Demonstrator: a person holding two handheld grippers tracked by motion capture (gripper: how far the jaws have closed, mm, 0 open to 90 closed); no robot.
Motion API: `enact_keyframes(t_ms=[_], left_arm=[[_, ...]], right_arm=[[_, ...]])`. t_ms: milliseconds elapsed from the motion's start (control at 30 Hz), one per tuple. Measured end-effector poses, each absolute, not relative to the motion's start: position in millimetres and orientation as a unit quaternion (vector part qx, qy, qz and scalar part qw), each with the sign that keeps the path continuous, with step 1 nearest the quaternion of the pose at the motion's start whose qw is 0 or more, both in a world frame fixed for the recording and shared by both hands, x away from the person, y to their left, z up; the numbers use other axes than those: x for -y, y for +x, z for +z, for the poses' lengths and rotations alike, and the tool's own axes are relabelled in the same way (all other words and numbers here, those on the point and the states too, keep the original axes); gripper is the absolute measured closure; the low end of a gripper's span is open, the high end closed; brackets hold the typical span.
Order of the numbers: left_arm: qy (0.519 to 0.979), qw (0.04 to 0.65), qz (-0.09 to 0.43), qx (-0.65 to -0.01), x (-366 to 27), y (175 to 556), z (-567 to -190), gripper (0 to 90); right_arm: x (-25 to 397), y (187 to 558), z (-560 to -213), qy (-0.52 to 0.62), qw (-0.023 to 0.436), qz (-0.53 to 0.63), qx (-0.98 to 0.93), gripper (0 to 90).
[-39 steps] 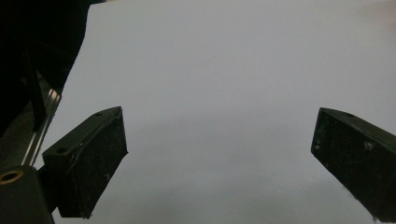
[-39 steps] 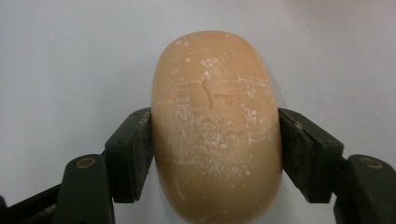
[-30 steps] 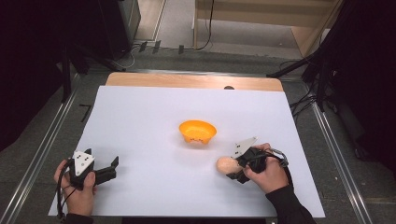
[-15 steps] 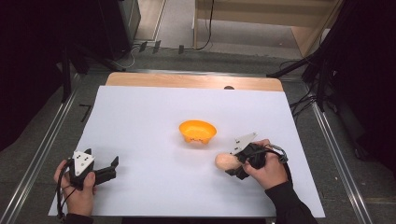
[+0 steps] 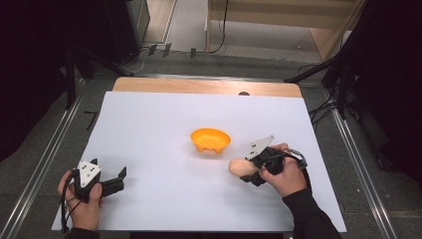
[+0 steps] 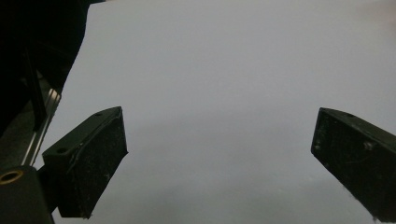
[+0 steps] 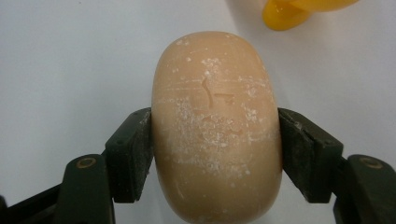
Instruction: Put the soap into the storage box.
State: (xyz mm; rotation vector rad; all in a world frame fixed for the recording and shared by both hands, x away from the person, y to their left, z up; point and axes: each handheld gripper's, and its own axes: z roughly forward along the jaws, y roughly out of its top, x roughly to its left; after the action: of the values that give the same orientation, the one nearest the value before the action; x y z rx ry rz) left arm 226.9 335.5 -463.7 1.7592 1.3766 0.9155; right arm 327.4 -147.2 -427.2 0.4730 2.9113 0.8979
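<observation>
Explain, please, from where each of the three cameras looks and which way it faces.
High view: fixed above the person's side, looking forward and down on the white table; both forearms, left gripper and right gripper enter below.
Left gripper view: rides the left gripper, facing bare table between open jaws.
Right gripper view: rides the right gripper, facing the clamped soap bar.
Shared: the soap and orange bowl appear in high and right gripper views.

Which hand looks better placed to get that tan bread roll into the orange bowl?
The right. Its tongs are already shut on the bread roll, close beside the orange bowl. The left tongs are open near the table's far left corner.
</observation>
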Motion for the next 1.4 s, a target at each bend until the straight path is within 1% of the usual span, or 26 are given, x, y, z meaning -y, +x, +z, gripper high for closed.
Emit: enact_keyframes(t_ms=[1400], left_arm=[[0.681,0.358,0.354,-0.532,-335.7,226.7,-463.6,3.9]], right_arm=[[112.9,358.6,-388.9,0.124,0.041,0.307,-0.943,32.8]])
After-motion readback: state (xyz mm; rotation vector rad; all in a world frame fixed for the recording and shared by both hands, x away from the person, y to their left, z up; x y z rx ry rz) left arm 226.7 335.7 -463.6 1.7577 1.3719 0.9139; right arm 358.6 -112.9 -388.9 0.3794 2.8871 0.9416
